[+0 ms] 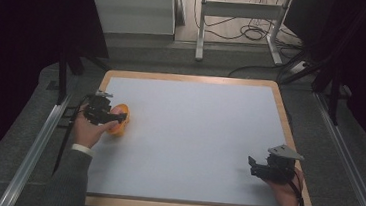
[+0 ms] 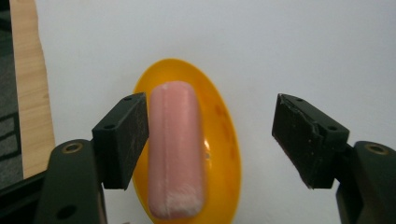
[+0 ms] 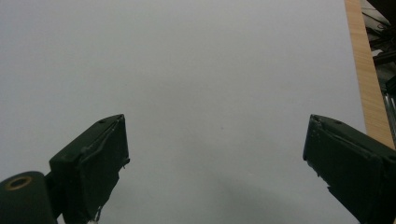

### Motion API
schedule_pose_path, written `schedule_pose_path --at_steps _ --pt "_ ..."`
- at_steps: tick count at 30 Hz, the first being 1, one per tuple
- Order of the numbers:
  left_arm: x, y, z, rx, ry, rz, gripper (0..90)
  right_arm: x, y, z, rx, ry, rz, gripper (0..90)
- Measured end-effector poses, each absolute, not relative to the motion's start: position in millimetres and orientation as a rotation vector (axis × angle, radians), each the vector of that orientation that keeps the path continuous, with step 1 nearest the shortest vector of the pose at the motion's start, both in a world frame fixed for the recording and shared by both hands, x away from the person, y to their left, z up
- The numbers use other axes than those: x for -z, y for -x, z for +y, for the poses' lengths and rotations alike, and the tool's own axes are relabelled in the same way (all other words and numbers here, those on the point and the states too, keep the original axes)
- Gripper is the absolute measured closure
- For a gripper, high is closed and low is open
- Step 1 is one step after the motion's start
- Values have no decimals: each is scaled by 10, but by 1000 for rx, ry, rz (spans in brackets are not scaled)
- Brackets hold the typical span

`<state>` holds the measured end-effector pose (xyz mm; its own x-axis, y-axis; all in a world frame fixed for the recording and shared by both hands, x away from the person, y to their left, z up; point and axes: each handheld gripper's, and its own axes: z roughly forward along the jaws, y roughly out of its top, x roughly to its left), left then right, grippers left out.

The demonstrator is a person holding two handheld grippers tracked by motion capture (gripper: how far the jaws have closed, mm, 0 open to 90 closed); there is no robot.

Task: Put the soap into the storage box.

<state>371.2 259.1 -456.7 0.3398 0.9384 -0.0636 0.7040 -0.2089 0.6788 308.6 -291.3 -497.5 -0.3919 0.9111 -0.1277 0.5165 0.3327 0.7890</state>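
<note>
High view: my left gripper [image 1: 119, 118] over yellow dish [image 1: 119, 120] near table [image 1: 193, 129] left edge; right gripper [image 1: 252, 164] idle.
Left gripper view: jaws apart, pink sausage [image 2: 175, 149] in dish, ungrabbed (task unclear).
Right gripper view: jaws wide, nothing btwn.

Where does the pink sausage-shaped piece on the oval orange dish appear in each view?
High view: the pink sausage-shaped piece cannot be made out; the oval orange dish sits at the table's left, under the left gripper.
Left gripper view: pink piece lies lengthwise in the dish, beside one jaw; jaws wide apart.
Right gripper view: not in it; bare table.
Shared landmark: the table's light wooden edge strip.
</note>
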Motion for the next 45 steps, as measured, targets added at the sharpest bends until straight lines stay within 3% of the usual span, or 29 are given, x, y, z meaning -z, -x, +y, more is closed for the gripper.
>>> schedule_pose_path --at_steps 17,34,45 --pt "4489 -3242 2316 -495 -1992 1212 247 4953 -3085 -2885 -917 -1225 2034 64" --pt "4954 -2742 2386 -400 -1899 1170 253 4956 -3078 -2846 -925 -1206 2041 64" --pt "5052 -2726 2478 -389 -1906 1202 253 4962 -3080 -2813 -924 -1187 2049 64"
